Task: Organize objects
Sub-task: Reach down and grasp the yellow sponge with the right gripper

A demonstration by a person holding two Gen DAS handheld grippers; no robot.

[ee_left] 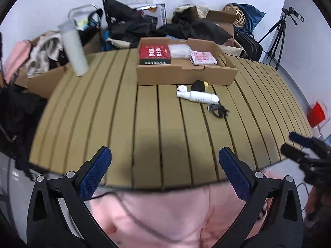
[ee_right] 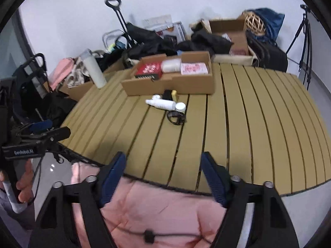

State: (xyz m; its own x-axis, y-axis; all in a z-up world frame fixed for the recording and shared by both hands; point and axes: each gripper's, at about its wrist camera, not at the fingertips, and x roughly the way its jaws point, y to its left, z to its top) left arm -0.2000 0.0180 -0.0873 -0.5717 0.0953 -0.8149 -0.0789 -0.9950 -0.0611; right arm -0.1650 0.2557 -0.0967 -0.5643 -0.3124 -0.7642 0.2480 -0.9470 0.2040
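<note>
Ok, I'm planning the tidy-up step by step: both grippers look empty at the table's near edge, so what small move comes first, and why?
Probably reach the right hand-held gripper toward the white bottle. It lies loose outside the box, nearest of the small pile, and the jaws stand open with nothing between them.

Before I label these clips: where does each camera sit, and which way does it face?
Left wrist: on the left gripper, looking down over the slatted table to the cardboard tray; pink clothing below, right gripper at the edge.
Right wrist: on the right gripper, same heading; left gripper visible.
Shared: table, tray, white bottle.
</note>
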